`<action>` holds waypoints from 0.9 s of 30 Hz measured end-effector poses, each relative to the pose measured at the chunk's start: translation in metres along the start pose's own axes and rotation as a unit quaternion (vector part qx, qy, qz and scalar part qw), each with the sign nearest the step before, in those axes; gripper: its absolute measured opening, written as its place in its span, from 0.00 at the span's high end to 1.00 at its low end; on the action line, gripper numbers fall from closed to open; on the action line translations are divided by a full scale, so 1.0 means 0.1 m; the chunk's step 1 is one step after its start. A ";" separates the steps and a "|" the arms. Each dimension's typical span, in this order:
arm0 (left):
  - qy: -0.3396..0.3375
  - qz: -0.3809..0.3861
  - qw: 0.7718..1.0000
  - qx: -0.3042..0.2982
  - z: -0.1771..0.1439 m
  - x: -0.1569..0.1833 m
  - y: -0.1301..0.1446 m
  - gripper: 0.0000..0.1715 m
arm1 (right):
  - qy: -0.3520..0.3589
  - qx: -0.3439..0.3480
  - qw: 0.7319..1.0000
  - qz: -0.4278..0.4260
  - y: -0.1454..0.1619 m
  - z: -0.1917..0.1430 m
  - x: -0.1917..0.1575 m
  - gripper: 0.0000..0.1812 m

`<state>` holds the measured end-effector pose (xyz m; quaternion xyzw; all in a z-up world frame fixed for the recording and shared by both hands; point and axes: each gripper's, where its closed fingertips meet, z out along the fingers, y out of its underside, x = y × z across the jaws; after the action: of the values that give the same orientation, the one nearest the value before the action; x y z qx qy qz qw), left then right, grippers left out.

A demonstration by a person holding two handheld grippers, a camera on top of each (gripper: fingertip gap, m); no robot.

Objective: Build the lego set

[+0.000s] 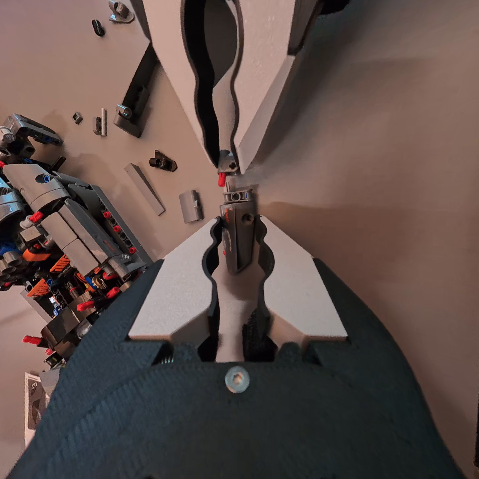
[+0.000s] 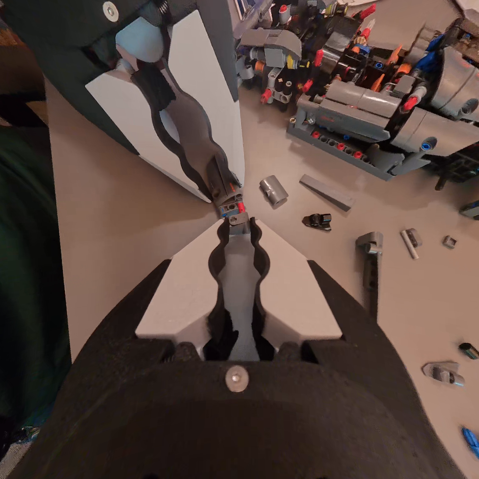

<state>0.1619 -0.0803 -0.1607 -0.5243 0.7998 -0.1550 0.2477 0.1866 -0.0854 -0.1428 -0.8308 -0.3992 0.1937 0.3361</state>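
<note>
My left gripper (image 1: 238,220) is shut on a dark grey panel piece with orange marks (image 1: 237,241), which has a ringed grey connector at its tip (image 1: 237,196). My right gripper (image 1: 228,167) comes in from the top, shut on a small grey connector (image 1: 228,160) with a red pin (image 1: 221,179) sticking out. The two held parts meet tip to tip above the table. In the right wrist view my right gripper (image 2: 238,222) holds the small grey connector (image 2: 237,220) against the panel piece (image 2: 224,181) in the left gripper (image 2: 225,193).
The large partly built grey, black and orange model (image 1: 64,233) (image 2: 375,103) stands to one side. Loose parts lie beside it: a grey wedge (image 2: 326,191), a curved grey panel (image 2: 273,190), a black connector (image 2: 317,221), a long grey piece (image 2: 369,259). A person's green sleeve (image 2: 26,233) is at left. My left and right fingertips are right by each other.
</note>
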 end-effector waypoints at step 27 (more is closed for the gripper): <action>-0.035 0.035 0.999 -0.006 0.03 0.00 -0.07 0.87 | -0.011 -0.117 0.990 -0.084 0.06 0.11 -0.03 0.94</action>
<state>0.1687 -0.0835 -0.1593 -0.5027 0.8095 -0.1227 0.2774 0.1816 -0.0856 -0.1543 -0.8256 -0.4912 0.1254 0.2477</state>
